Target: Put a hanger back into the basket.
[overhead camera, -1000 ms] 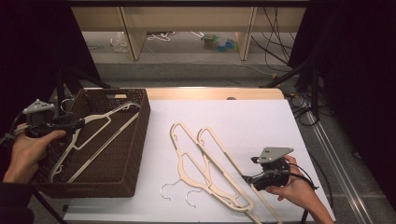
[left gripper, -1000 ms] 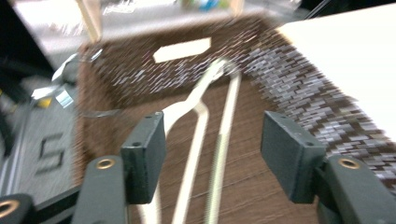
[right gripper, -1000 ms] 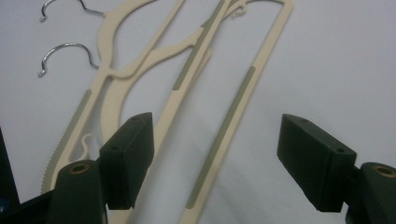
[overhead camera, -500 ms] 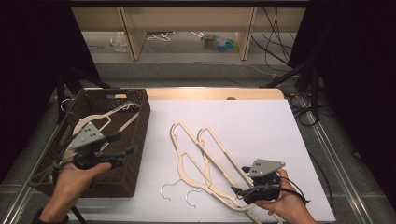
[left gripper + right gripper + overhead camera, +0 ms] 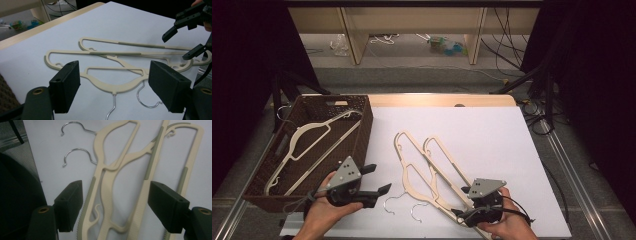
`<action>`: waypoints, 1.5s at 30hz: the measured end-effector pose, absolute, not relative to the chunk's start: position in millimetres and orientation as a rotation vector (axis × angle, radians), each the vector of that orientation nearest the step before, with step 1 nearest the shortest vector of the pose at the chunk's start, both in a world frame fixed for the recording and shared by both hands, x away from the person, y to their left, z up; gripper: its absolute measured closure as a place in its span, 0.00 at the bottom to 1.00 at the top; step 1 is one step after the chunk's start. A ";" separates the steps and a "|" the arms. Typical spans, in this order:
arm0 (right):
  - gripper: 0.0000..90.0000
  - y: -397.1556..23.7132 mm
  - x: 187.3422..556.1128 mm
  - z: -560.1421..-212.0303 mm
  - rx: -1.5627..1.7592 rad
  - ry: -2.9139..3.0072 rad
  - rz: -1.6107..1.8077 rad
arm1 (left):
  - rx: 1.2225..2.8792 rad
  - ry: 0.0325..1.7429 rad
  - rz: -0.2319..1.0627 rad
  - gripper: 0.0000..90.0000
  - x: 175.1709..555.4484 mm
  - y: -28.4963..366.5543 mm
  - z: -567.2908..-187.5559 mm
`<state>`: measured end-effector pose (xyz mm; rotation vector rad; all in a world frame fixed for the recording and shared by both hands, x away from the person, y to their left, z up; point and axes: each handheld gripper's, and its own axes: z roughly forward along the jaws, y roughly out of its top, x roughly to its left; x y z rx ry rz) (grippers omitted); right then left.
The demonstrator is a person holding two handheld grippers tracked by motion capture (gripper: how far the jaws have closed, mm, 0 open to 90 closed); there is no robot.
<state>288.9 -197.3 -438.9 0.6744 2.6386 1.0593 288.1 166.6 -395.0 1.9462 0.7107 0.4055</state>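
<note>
Two cream plastic hangers (image 5: 424,172) lie overlapping on the white table cover (image 5: 492,135), their wire hooks (image 5: 404,202) pointing toward the person's edge, just right of the brown wicker basket (image 5: 362,127), where a third hanger (image 5: 309,137) already lies. They look light and stiff, thin enough to flex a little if taken by one end, and smooth enough to slip in hard pads; I would guess the ribbed grey strips (image 5: 115,53) on the shoulders, or the thick neck under the hook, give the surest hold. Because the two are interlaced, lifting one is likely to drag the other along. Each has a flat open frame with a small notch near the shoulder tips and a bright metal hook. The left gripper (image 5: 379,180) hovers near the basket's corner, pointing at the hooks, its jaws having just been opening, wide apart with nothing between them. The right gripper (image 5: 460,214) sits low over the lower arms of the pair, jaws spread wide and having just narrowed a little, the hanger arms lying beneath the gap but not pinched.
</note>
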 end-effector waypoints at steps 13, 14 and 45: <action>0.34 -184.6 283.7 -448.4 0.645 2.663 1.054 | 1.973 0.686 0.420 0.25 280.5 159.2 -418.8; 0.34 -185.0 284.0 -447.9 0.641 2.680 1.044 | 1.967 0.689 0.420 0.25 280.2 159.6 -419.5; 0.52 -141.0 289.1 -465.3 0.588 2.826 0.828 | 1.967 0.657 0.412 0.25 270.4 160.3 -430.4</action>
